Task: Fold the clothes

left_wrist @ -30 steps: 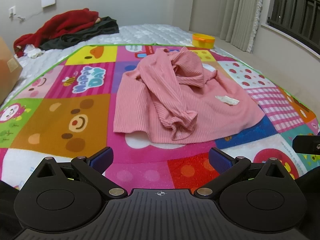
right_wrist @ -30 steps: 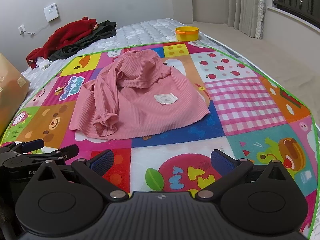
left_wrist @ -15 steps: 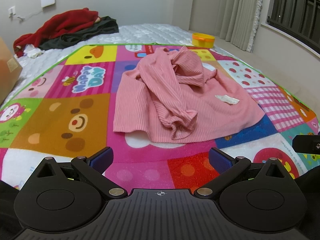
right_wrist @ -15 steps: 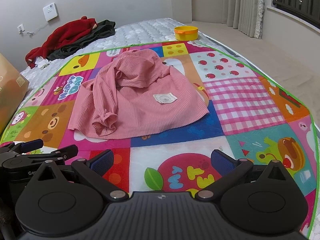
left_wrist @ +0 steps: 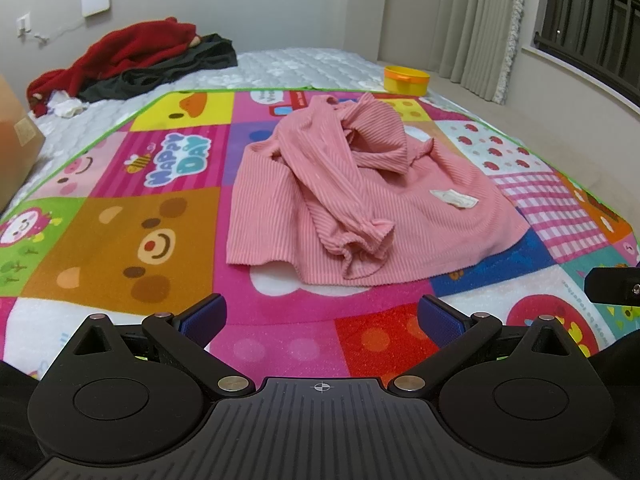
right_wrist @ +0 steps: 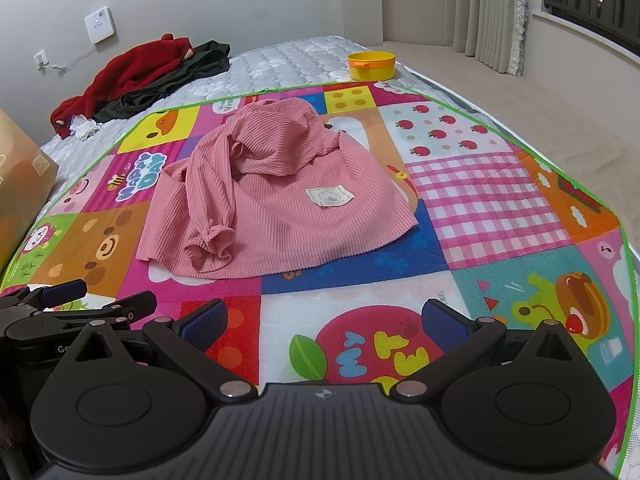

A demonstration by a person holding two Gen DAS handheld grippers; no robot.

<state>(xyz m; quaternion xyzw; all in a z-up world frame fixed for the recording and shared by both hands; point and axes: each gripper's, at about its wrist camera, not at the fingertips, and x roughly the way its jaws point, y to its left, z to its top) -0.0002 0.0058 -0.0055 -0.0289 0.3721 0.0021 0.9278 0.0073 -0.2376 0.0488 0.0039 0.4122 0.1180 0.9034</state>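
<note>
Lying crumpled on the play mat [right_wrist: 496, 200], the pink top [right_wrist: 280, 216] has its hem toward the cameras and its neck toward the yellow bowl [right_wrist: 371, 65]. Left claw [left_wrist: 320, 316] and right claw [right_wrist: 325, 316] both gape wide, empty, near the hem.

In front of me a pink ribbed top [left_wrist: 320, 196] lies crumpled on the colourful play mat [left_wrist: 120, 232], 1 ruffled cuff [right_wrist: 208, 246] flopped across it (white label [right_wrist: 330, 196] showing).
</note>
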